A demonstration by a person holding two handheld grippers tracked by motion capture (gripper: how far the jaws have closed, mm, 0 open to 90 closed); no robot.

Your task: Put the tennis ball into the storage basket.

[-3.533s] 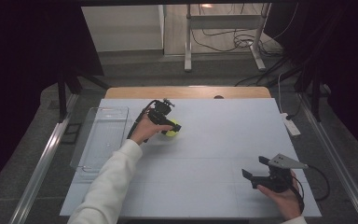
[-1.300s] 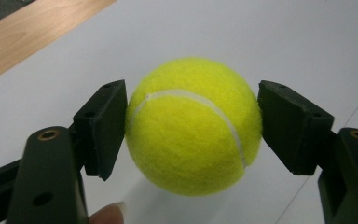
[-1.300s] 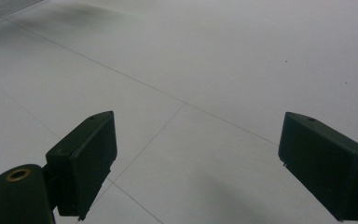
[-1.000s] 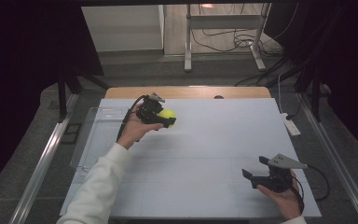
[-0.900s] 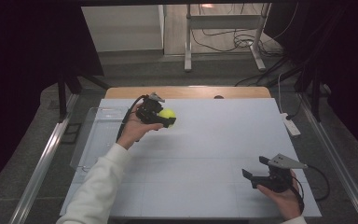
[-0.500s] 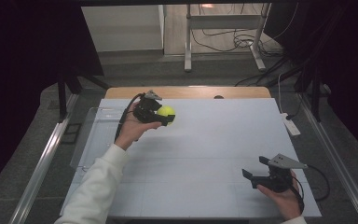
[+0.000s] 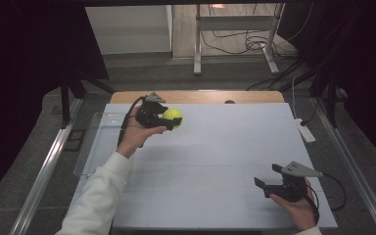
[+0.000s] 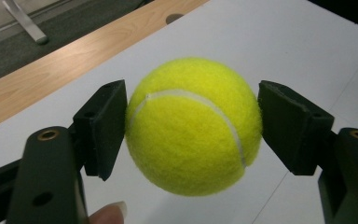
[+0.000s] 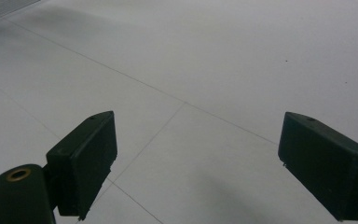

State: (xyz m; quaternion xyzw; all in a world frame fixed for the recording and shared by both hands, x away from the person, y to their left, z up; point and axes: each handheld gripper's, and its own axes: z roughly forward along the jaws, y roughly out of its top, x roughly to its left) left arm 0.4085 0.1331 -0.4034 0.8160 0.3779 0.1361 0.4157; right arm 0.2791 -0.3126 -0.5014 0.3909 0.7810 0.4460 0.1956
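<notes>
Got my left tongs [image 7: 174,121] clamped on the tennis ball [image 7: 172,116], both pads squeezing its sides, held up off the white bench [image 7: 215,166] close to its wooden far edge [image 7: 196,96]. My right tongs [image 7: 266,176] sit wide apart with nothing in them, way over from the ball, low over the bench.
</notes>
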